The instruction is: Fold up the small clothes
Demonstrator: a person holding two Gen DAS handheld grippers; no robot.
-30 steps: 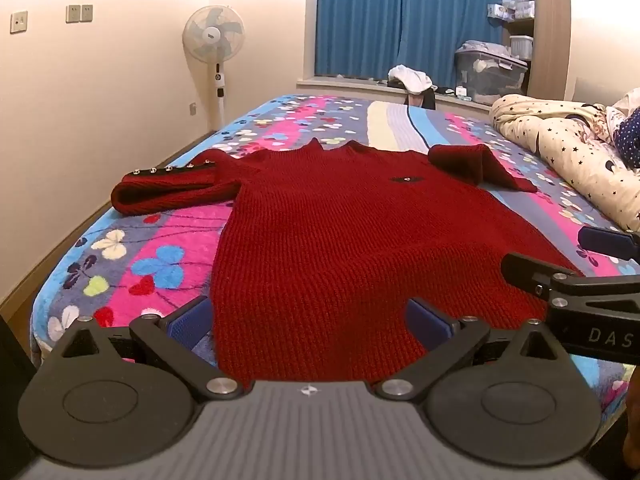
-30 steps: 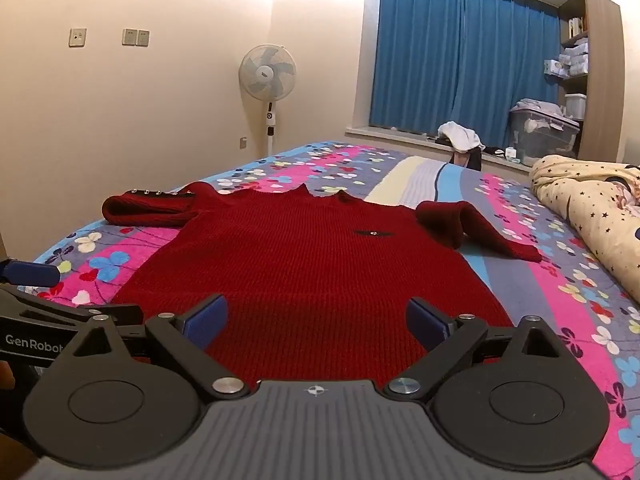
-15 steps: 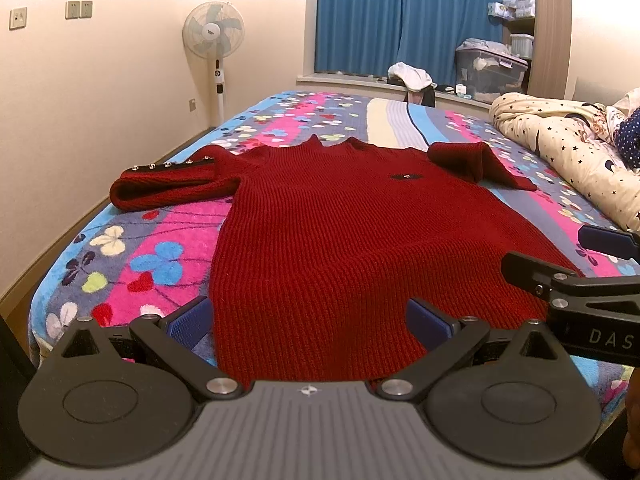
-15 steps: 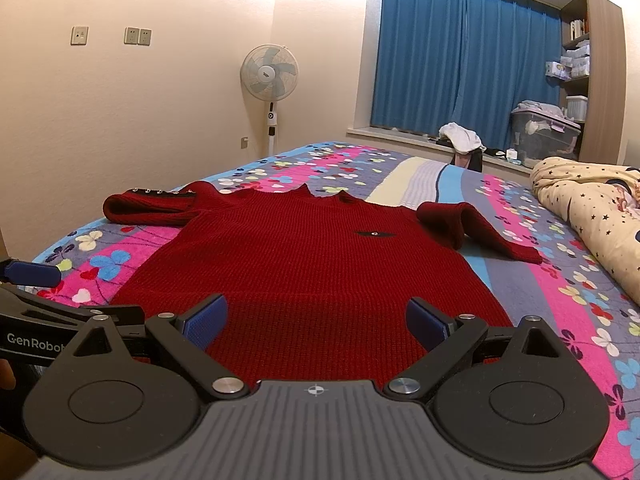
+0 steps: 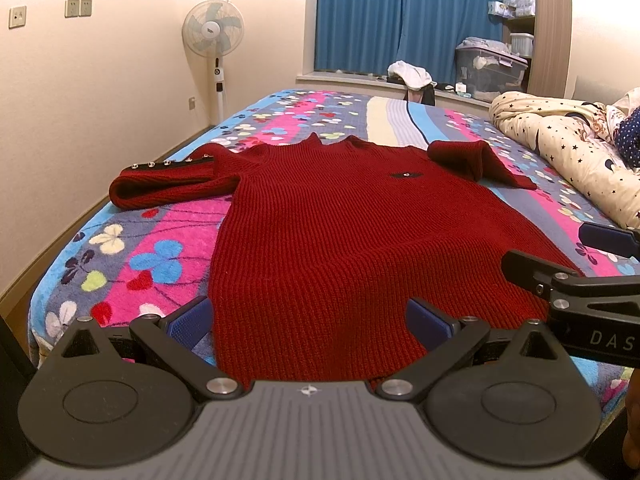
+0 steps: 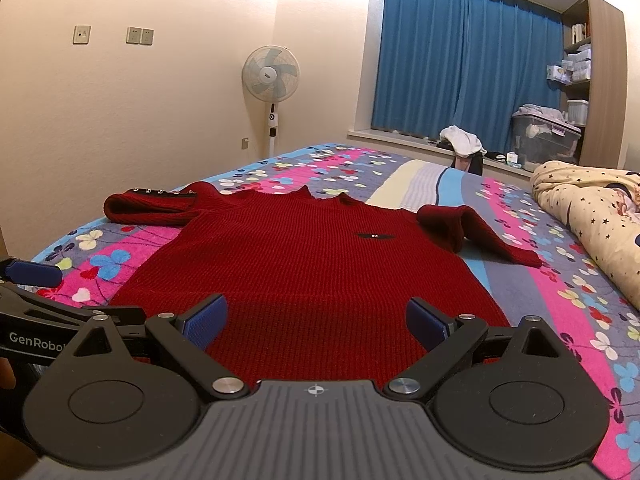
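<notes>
A small dark red knitted sweater point(image 5: 332, 232) point(image 6: 312, 260) lies flat on the bed, neck away from me, hem nearest. Its left sleeve point(image 5: 168, 184) is bunched beside the shoulder and shows a row of metal studs. The right sleeve point(image 5: 476, 160) is folded over near the other shoulder. My left gripper point(image 5: 308, 320) hovers open over the hem's left part, nothing between its blue pads. Over the hem's middle my right gripper point(image 6: 316, 320) is likewise open and holds nothing. Each gripper shows at the other view's edge: the right gripper point(image 5: 576, 276) and the left gripper point(image 6: 36, 300).
The bed point(image 5: 132, 264) has a bright flowered blanket; its left edge drops to the floor by the wall. A star-patterned quilt point(image 5: 560, 148) is heaped on the right. A standing fan point(image 5: 214, 36), blue curtains point(image 5: 400, 16) and a storage box point(image 5: 488, 64) stand beyond the bed.
Both grippers have drifted very slightly; the sweater lies as before and both stay open.
</notes>
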